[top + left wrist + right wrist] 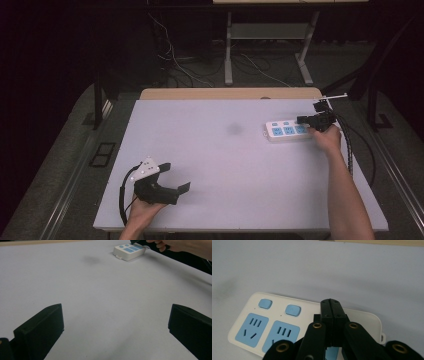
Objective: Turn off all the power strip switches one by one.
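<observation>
Over at the far right, the right gripper (306, 120), fingers clenched together, seemingly touches the power strip (286, 130); the left gripper (176, 179) rests released on the table (225, 170).

We see a white power strip of smooth, slightly glossy plastic (312, 315) with matt light-blue plastic socket faces and buttons, lying just under and beyond our right gripper's (333, 306) matt black plastic jaws, which are pressed together; brass-coloured metal rivets shine on their linkage. Between and ahead of the left gripper's (115, 322) wide-apart jaws, also matt black plastic, spreads the pale grey table top (105, 290), smooth and matt, with a light wooden strip (230, 93) along its far edge.
</observation>
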### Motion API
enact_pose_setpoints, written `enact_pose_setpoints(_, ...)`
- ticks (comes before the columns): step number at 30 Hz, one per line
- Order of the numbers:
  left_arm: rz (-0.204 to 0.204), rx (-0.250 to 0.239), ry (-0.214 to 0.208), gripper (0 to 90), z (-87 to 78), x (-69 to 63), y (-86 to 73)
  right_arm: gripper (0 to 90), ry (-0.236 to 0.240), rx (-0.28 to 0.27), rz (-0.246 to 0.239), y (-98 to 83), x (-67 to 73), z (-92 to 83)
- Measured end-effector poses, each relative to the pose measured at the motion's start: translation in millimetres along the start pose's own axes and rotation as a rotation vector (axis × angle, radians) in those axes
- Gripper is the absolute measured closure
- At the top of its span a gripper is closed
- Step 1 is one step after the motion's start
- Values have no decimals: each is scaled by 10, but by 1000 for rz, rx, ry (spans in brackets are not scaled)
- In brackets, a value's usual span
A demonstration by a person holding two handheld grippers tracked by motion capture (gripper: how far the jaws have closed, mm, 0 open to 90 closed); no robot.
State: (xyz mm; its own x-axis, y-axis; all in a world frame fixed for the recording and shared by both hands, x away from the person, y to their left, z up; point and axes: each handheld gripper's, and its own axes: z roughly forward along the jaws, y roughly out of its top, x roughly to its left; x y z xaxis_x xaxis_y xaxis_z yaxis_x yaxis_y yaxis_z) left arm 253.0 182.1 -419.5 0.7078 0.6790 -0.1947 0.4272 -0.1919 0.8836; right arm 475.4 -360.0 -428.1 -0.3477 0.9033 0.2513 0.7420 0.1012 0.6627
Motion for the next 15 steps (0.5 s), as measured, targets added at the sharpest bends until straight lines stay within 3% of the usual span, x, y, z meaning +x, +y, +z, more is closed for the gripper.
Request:
enact_pose_setpoints(6, 4, 3, 0, 0, -5, -2, -2, 900, -40, 23, -30, 17, 54, 7)
enact_pose_setpoints(15, 7, 7, 0, 0, 3, 3, -2, 900, -22, 15, -21, -9, 2, -19)
